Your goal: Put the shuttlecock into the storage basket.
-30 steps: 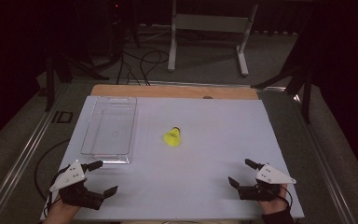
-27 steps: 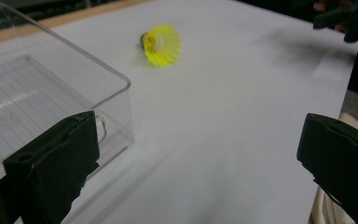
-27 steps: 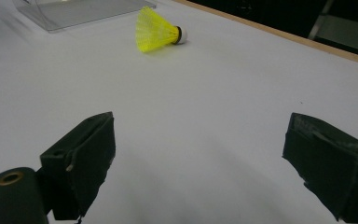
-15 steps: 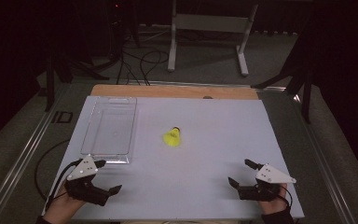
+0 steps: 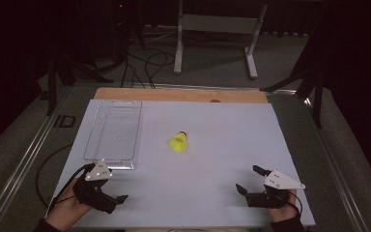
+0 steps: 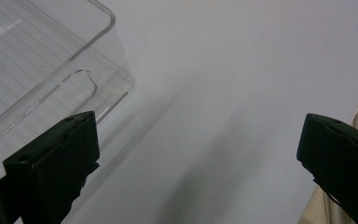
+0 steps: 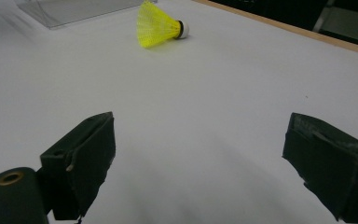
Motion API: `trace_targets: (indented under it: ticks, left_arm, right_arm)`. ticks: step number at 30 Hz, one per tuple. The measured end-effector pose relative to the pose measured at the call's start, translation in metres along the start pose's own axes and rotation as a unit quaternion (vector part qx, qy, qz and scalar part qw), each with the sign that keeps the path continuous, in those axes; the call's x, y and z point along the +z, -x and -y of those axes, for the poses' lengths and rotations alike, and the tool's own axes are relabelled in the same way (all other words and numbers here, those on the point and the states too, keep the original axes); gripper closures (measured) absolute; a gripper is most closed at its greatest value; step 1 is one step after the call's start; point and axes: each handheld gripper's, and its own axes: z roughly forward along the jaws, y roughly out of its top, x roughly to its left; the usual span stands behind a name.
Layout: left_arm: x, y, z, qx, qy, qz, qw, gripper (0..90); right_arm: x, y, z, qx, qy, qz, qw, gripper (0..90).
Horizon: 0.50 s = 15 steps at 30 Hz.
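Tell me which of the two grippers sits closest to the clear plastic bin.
The left gripper: it sits just beyond the near end of the clear plastic bin, whose corner shows between its jaws. The right gripper is far across the white table.

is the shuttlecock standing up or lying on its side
On its side: the shuttlecock lies on the table, yellow skirt pointing one way and white cork the other.

I can read no text, label, brand or number anywhere around the shuttlecock [image 5: 179, 142]; nothing on it, and the clear tray [image 5: 112, 135] left of it is unmarked too.
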Motion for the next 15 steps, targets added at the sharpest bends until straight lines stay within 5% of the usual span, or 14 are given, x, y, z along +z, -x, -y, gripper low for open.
trace_targets:
  ticks: [9, 15]
  left_arm:
    - [0.006, 0.004, -0.011, 0.017, -0.047, 0.005, 0.9987, 0.0]
    - [0.014, 0.007, -0.022, 0.023, -0.069, 0.044, 0.9963, 0.0]
  right_arm:
    - [0.000, 0.000, 0.000, 0.000, -0.002, -0.001, 1.0000, 9.5]
    - [0.001, 0.000, 0.000, -0.001, -0.004, -0.001, 1.0000, 9.5]
